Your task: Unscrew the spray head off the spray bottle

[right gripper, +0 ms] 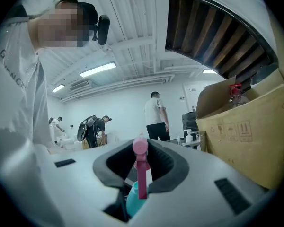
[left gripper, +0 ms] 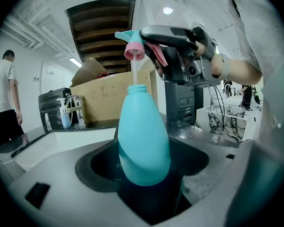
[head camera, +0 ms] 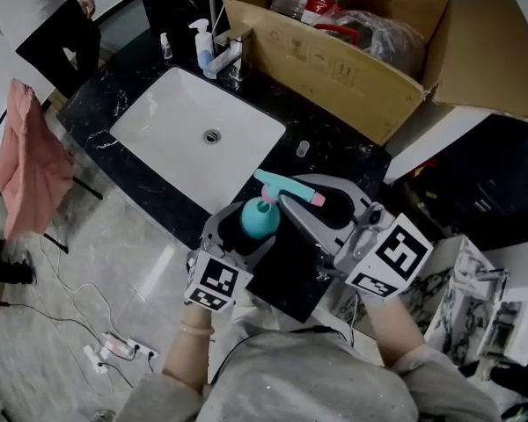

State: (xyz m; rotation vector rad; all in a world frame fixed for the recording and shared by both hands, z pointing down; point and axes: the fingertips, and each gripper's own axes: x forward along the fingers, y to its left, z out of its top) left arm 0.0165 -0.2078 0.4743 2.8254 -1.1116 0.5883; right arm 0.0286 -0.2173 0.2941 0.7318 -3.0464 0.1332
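In the lower middle of the head view, the left gripper [head camera: 249, 236] has its jaws wide apart and pressed on the belly of the teal spray bottle [head camera: 260, 219], which it holds upright. Just to the right, the right gripper [head camera: 304, 199] has its jaws almost together on the spray head [head camera: 286, 187], above the neck. Only the thin tube [left gripper: 134, 72] joins them. The bottle seems light, smooth and easy to squash, so hold the belly gently. The head looks stiff; its collar is the best place to grip.
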